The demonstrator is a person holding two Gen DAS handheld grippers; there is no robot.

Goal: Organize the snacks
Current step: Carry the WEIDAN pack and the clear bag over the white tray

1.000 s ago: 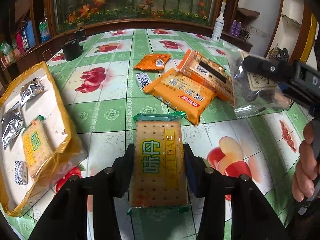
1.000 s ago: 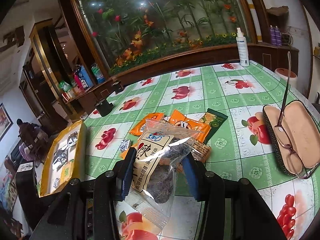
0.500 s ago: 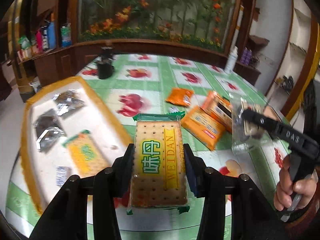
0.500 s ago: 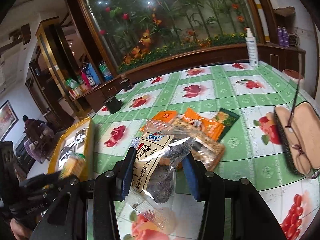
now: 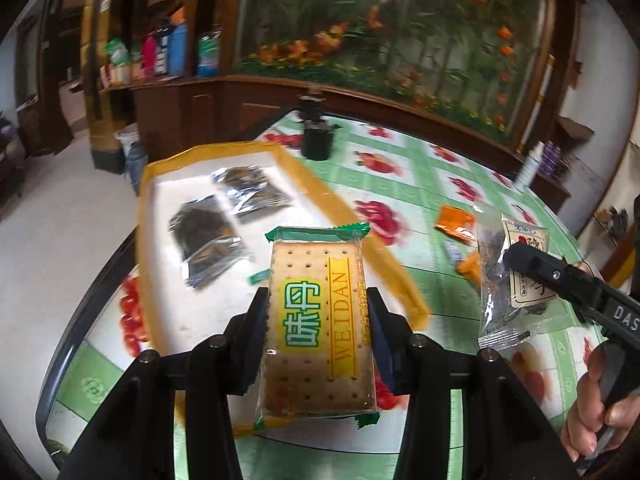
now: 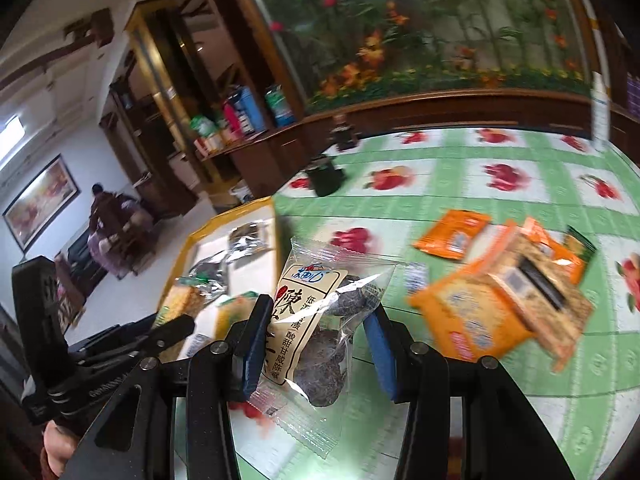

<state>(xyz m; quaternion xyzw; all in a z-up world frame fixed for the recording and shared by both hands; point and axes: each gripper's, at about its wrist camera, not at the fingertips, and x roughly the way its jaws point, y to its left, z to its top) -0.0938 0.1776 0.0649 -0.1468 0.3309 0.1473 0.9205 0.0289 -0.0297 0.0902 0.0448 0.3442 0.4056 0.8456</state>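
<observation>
Two snacks ride toward the yellow tray (image 5: 404,280): left gripper (image 5: 318,344) clamps a cracker pack (image 5: 318,320) above it, right gripper (image 6: 316,344) pinches a plum packet (image 6: 316,320); each is best lowered flat beside its like.

Home living room: tabletop (image 6: 460,184) under fruit-print oilcloth, wooden shelf (image 6: 236,136) with bottles, large flower-and-bamboo mural (image 5: 400,28), framed picture (image 6: 40,200) on wall, seated person (image 6: 106,212) in background.
</observation>
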